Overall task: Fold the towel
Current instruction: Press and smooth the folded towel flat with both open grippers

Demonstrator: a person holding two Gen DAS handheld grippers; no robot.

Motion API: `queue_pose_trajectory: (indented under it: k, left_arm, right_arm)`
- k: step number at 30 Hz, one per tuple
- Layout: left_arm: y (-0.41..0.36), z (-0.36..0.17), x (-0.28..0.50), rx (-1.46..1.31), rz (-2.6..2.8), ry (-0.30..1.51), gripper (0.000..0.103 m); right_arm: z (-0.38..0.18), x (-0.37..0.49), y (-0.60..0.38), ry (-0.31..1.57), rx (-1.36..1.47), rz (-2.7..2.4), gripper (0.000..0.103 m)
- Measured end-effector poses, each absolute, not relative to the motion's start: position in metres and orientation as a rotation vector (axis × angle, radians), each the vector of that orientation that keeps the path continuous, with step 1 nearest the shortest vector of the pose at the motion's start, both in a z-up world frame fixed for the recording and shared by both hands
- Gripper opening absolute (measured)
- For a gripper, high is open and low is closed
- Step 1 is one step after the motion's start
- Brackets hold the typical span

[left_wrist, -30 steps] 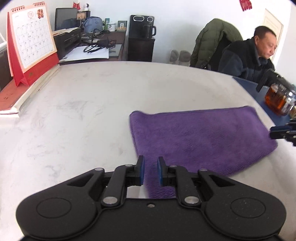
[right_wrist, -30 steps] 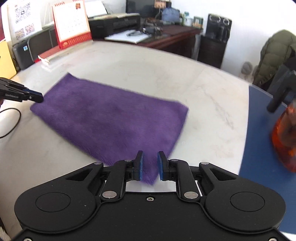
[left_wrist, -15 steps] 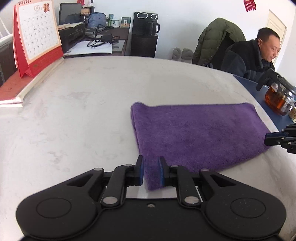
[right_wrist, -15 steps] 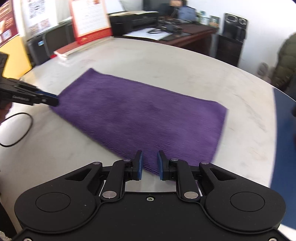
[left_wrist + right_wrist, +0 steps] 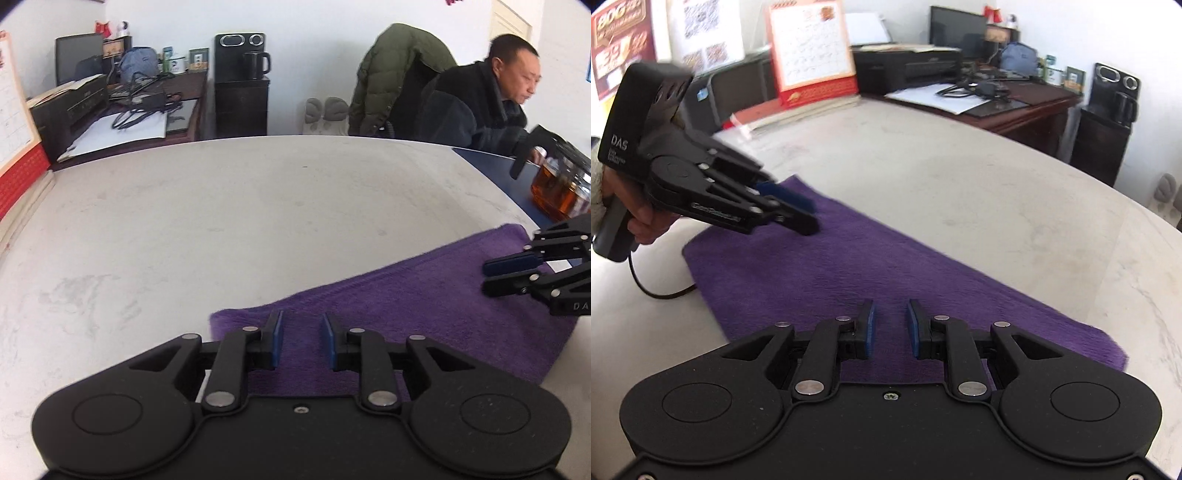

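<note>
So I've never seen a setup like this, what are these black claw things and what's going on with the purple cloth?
No robot here: a person holds a hand-held two-finger gripper in each hand, each with a wide-angle camera looking forward along its fingers. One picture comes from the left gripper, the other from the right gripper; each also sees the other from the side.

On the pale table lies a purple towel, spread flat. Both grippers hover above it with nothing between their blue pads. The left one's jaws are opening, a small gap showing; the right's stand slightly apart too. Nothing is held yet.

Around it: a red desk calendar at the table's edge, a glass teapot of amber tea on the far right, and a seated person behind.
</note>
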State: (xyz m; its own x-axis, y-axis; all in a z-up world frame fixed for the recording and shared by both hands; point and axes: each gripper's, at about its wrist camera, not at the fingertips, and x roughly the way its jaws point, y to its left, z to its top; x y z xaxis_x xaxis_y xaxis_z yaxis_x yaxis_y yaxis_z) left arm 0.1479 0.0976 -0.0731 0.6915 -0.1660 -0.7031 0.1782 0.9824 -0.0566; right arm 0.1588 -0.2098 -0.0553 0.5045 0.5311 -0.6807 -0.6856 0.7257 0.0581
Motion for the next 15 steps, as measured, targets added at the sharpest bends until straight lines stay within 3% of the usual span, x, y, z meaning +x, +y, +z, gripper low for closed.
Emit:
queue_pose_trajectory:
  k: [6, 15]
  left_arm:
    - [0.106, -0.067, 0.153, 0.019, -0.117, 0.769, 0.021]
    - [0.084, -0.062, 0.126, 0.079, -0.18, 0.803, 0.021]
  right_arm:
    - [-0.054, 0.183, -0.263, 0.749, -0.128, 0.481, 0.017]
    - [-0.052, 0.158, -0.237, 0.71, -0.229, 0.534, 0.019]
